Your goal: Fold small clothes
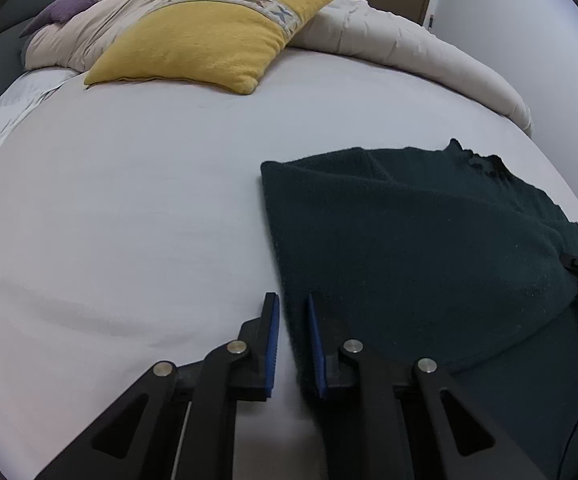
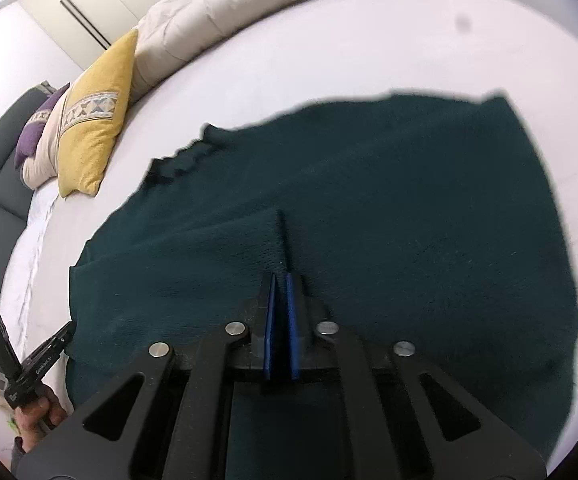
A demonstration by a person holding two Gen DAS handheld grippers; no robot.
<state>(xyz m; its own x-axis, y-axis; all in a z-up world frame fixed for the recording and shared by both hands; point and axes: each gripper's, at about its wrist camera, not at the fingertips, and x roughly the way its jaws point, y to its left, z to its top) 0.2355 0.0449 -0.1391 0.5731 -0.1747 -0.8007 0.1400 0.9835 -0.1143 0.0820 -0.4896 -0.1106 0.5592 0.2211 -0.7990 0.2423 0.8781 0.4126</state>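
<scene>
The garment (image 2: pixel 329 208) is being spread near the bed's (image 1: pixel 129 200) edge. The left gripper (image 1: pixel 292 340) is being kept slightly open astride its hem, empty; the right gripper (image 2: pixel 280 320) is being kept closed, seemingly on a fold. A one-sided lift could skew the fold.

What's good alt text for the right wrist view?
A dark green knit garment lies spread on a white bed, with the right gripper shut just above a fold in it. A yellow pillow sits at upper left; the left gripper meets the garment's left edge, lower left.
</scene>
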